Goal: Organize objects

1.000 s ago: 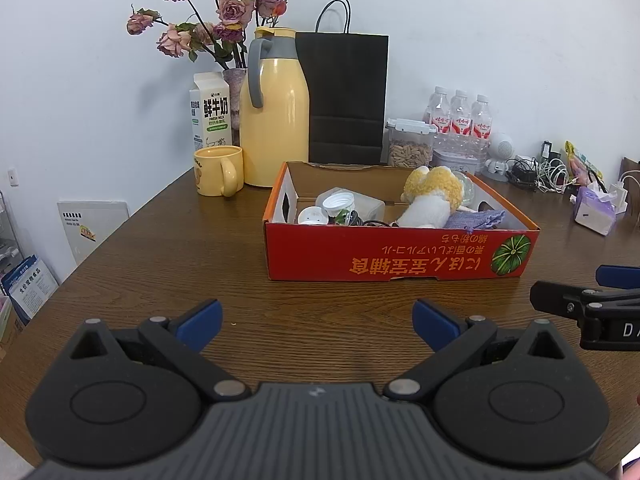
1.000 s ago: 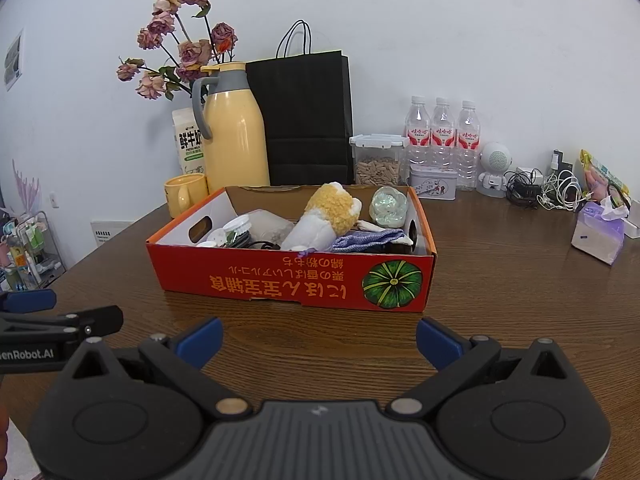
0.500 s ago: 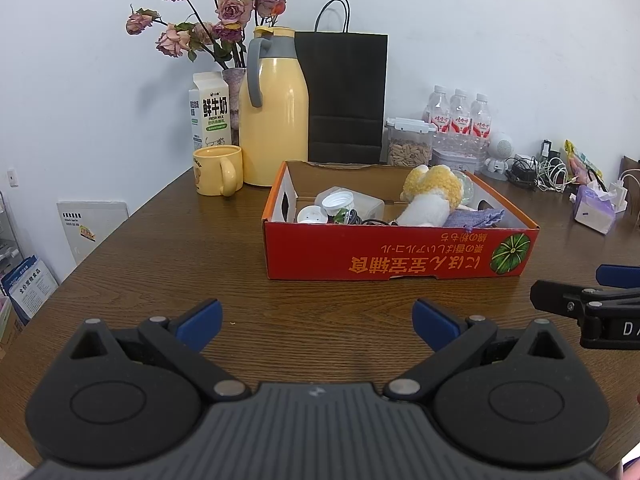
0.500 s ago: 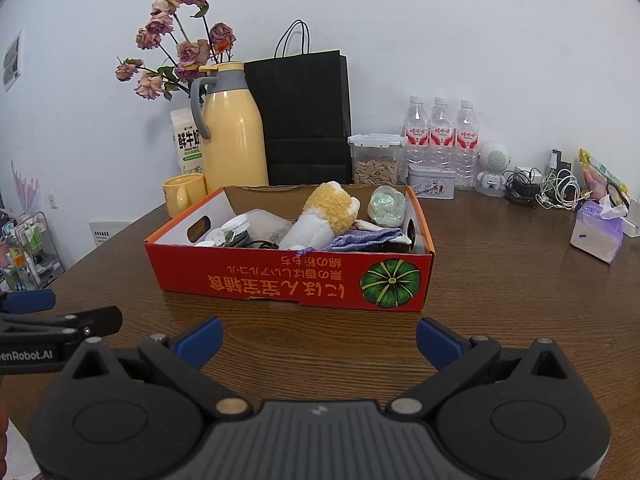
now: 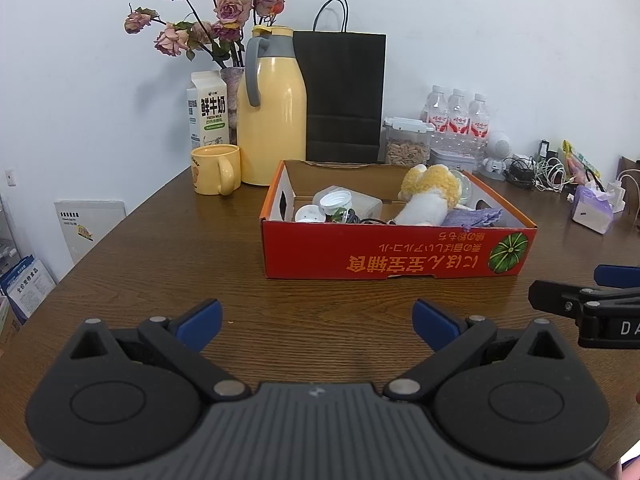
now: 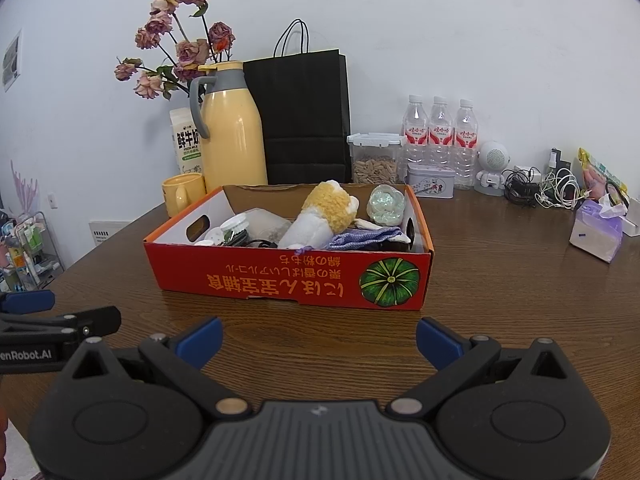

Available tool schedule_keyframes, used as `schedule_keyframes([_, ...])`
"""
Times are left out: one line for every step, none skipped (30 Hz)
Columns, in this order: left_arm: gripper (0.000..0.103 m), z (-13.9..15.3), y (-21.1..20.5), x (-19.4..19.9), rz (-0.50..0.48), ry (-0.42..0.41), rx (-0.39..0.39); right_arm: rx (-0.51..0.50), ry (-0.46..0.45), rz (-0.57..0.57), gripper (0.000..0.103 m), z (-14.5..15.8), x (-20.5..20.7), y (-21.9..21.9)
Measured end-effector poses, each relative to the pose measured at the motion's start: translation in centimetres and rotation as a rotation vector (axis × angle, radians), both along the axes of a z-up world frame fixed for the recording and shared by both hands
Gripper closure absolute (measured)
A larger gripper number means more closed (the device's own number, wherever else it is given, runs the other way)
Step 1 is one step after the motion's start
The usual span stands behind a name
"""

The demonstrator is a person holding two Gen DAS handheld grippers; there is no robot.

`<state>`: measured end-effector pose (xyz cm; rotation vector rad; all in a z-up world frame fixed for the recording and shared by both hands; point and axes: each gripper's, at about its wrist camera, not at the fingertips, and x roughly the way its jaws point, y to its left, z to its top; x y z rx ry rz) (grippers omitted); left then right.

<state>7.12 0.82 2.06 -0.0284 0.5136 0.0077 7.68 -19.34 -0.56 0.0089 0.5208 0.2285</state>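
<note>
A red cardboard box with a pumpkin picture stands on the brown table. Inside lie a yellow and white plush toy, a purple cloth, white caps and a shiny green ball. My left gripper hovers open over the table in front of the box, nothing between its fingers. My right gripper is open too, just short of the box's front wall. Each gripper shows at the edge of the other's view.
Behind the box stand a yellow mug, a yellow thermos, a milk carton, a vase of dried roses, a black paper bag, a seed container and water bottles. Cables and a tissue pack lie at right.
The right wrist view has crept slightly closer to the box. The left gripper has barely moved. Both stay open.
</note>
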Motion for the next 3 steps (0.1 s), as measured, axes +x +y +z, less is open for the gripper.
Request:
schedule_keyframes([0.0,-0.04,-0.02,-0.01,0.004,0.003,0.003,0.0,0.001,0.0,0.0,0.0,0.0,0.01])
schedule_keyframes([0.0,-0.08,-0.01,0.07,0.01,0.007,0.008,0.0,0.002,0.0,0.0,-0.02,0.02,-0.07])
schedule_keyframes([0.0,-0.12,-0.02,0.08,0.014,0.01,0.011,-0.001,0.003,-0.001,0.0,-0.06,0.02,-0.16])
